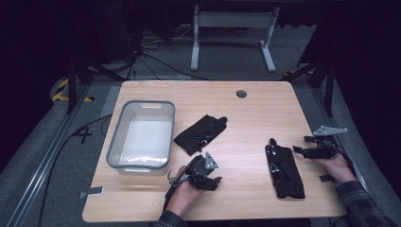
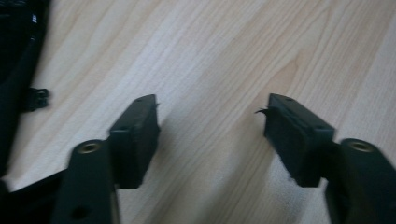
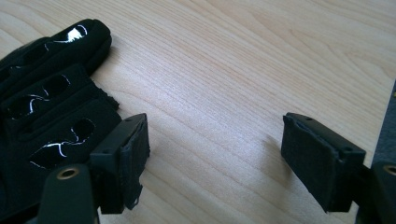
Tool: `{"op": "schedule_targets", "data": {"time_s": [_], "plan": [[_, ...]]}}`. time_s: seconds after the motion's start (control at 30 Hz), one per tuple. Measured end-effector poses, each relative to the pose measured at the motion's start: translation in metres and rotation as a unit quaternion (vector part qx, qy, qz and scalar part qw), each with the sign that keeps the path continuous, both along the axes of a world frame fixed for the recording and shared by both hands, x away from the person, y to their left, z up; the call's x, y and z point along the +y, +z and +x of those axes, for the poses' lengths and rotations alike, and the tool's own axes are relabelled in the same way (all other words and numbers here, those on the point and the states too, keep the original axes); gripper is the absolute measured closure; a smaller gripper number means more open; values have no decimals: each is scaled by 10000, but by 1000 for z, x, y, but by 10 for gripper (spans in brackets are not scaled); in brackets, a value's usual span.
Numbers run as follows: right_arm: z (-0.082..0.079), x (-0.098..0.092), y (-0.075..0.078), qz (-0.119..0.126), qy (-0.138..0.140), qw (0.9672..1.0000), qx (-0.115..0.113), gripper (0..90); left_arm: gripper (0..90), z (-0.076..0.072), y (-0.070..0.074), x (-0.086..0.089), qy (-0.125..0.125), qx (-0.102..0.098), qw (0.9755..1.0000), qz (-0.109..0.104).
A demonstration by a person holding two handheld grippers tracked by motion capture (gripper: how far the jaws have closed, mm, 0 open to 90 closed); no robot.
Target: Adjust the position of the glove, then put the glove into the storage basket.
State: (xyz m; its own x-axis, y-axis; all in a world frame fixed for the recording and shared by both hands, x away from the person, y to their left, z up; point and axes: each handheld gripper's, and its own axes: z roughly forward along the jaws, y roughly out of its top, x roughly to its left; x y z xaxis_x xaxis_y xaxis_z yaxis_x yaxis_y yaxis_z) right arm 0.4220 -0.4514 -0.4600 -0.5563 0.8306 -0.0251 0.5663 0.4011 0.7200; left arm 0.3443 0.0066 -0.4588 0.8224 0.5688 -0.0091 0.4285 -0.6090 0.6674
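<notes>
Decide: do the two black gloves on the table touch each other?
Apart. The high view shows bare wood between the left glove and the right glove.

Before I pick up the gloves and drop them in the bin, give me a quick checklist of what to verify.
1. Left tongs open, nothing between the jaws: ok.
2. Right tongs open, nothing held: ok.
3. Right glove flat on the table, beside the right tongs: ok.
4. Left glove lying free beside the bin: ok.
5. Grey bin upright, opening unobstructed: ok.
6. Whether the bin is completely empty: cannot tell, something pale shows at the bottom.
</notes>
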Motion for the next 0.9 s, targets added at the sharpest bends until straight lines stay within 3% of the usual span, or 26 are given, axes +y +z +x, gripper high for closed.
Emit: {"op": "schedule_targets", "data": {"time_s": [0.13,0.23,0.53,0.7,0.9], "plan": [[-1,0,-1,23,-16,10000,-34,214,724,7,11,-3,171,81,9998,-67],[-1,0,-1,23,-14,10000,-34,214,865,11,15,-5,223,89,9997,-19],[0,0,-1,11,10,10000,-35,210,896,46,29,-11,767,54,9970,-69],[0,0,-1,16,13,10000,-28,210,896,60,33,-13,904,14,9959,-17],[0,0,-1,13,19,10000,-26,209,896,84,32,-15,1305,-12,9914,89]]}}
